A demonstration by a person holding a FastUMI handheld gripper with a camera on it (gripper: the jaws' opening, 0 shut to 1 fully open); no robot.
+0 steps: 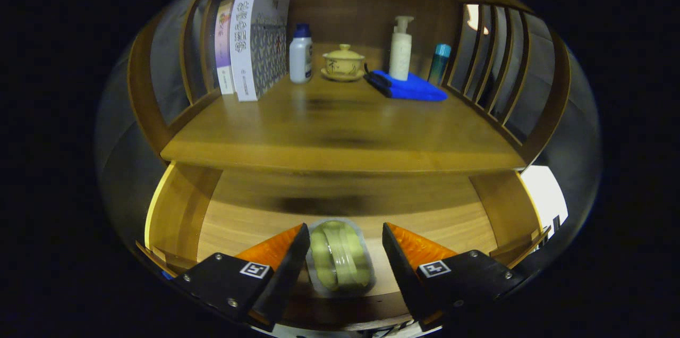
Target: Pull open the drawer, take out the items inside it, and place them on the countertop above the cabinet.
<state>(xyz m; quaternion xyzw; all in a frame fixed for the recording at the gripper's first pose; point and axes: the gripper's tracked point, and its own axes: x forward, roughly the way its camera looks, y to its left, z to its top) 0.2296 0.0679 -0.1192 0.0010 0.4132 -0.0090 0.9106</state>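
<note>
Green packet [340,258] in open drawer [239,221], between spread hand-held gripper [345,239] fingers

Home: wooden cabinet [345,136] holding books [255,40], teacup [343,61], lotion [401,48]

Smooth varnished wood countertop [340,136]

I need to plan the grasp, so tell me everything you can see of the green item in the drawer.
The green item is a clear-wrapped packet of pale green rounded pieces with a lighter band across them. It lies flat on the open drawer's wooden floor, between the fingers of the open gripper, with gaps on both sides; neither finger touches it.
</note>
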